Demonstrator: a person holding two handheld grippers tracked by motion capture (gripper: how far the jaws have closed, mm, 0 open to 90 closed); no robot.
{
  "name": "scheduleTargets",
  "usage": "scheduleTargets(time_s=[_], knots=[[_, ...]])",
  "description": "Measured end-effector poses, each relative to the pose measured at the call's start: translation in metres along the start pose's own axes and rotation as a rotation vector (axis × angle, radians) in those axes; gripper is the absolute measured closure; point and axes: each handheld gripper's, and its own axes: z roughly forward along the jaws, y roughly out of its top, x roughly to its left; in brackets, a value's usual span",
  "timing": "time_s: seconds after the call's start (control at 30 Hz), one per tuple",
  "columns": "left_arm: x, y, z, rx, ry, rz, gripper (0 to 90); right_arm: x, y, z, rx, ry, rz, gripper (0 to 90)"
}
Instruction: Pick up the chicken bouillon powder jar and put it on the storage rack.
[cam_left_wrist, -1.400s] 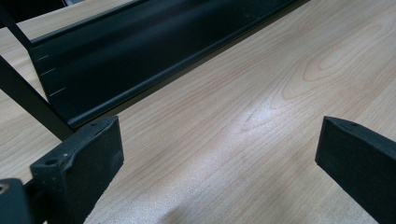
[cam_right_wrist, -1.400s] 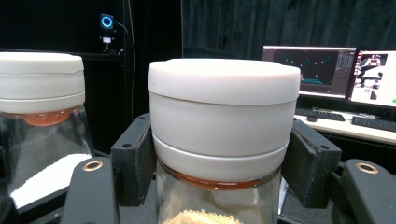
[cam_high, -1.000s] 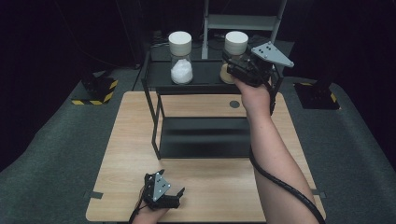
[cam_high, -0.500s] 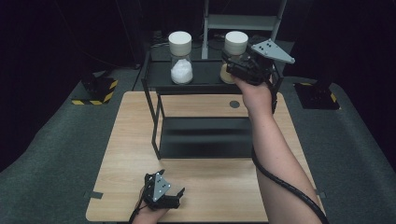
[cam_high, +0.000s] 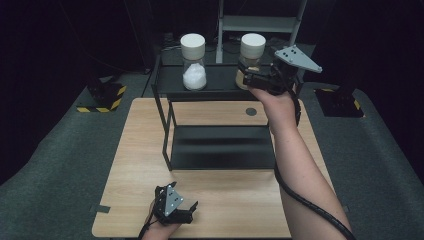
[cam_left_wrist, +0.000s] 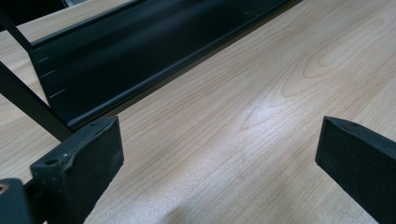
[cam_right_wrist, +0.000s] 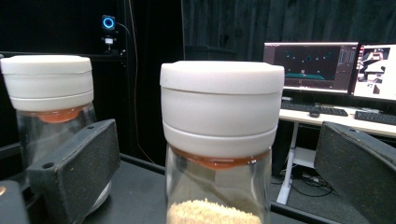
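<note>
Two glass jars with white lids stand on the top of a black rack (cam_high: 220, 88). The left jar (cam_high: 193, 64) holds white powder. The right jar (cam_high: 252, 50) holds tan grains. My right gripper (cam_high: 246, 75) is up at the tan jar (cam_right_wrist: 219, 140); its jaws have just been opening and now stand open on either side of it, the pads (cam_right_wrist: 79, 158) clear of the glass. The white-powder jar (cam_right_wrist: 49, 93) stands behind its left jaw. My left gripper (cam_high: 186, 213) rests open near the table's front edge, with bare wood (cam_left_wrist: 261, 107) between its jaws (cam_left_wrist: 219, 154).
The rack's lower shelf (cam_left_wrist: 140, 51) lies on the table just ahead of the left gripper. A round grommet hole (cam_high: 251, 111) sits in the tabletop behind the rack. Yellow-black striped bases (cam_high: 102, 97) stand on the floor. A desk with monitors (cam_right_wrist: 310, 63) is behind.
The right gripper's jaws have spread away from the tan jar, which stays on the rack. Both hands have stayed almost in place.
</note>
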Motion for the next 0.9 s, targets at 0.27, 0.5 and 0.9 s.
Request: scheduleTargets(time_s=[0.27, 0.5, 0.9], knots=[[-0.002, 0.002, 0.001, 0.008, 0.002, 0.013, 1.3, 0.000, -0.006, -0.016, -0.002, 0.009, 0.010, 0.0], [-0.003, 0.003, 0.001, 0.016, 0.003, 0.025, 1.3, 0.002, -0.013, -0.037, -0.007, 0.020, -0.006, 0.0], [-0.005, 0.003, 0.001, 0.014, 0.010, 0.029, 1.3, 0.001, -0.033, -0.074, -0.003, 0.038, -0.030, 0.0]])
